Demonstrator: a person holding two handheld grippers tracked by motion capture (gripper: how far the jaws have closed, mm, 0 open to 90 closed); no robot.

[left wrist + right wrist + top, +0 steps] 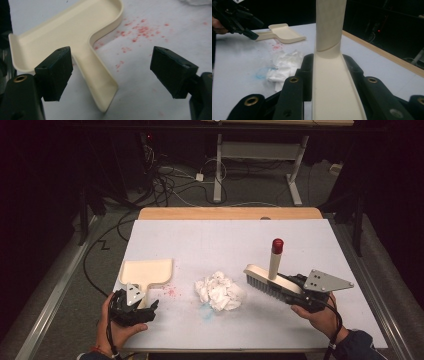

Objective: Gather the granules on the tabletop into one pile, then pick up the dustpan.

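Right gripper view, jaws clenched on brush (329, 82), bristles hidden, left gripper (110, 72) released over dustpan (72, 32)

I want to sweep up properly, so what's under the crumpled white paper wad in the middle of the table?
A blue smear on the white tabletop peeks out at the near edge of the crumpled white paper wad. Whatever lies beneath its middle is covered and cannot be seen.

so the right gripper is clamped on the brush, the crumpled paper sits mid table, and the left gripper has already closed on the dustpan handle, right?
Not quite. The left gripper is open: in the left gripper view its jaws stand wide apart on either side of the dustpan handle, not pressing it. The rest holds: the right gripper is clamped on the brush, and the crumpled paper sits mid table.
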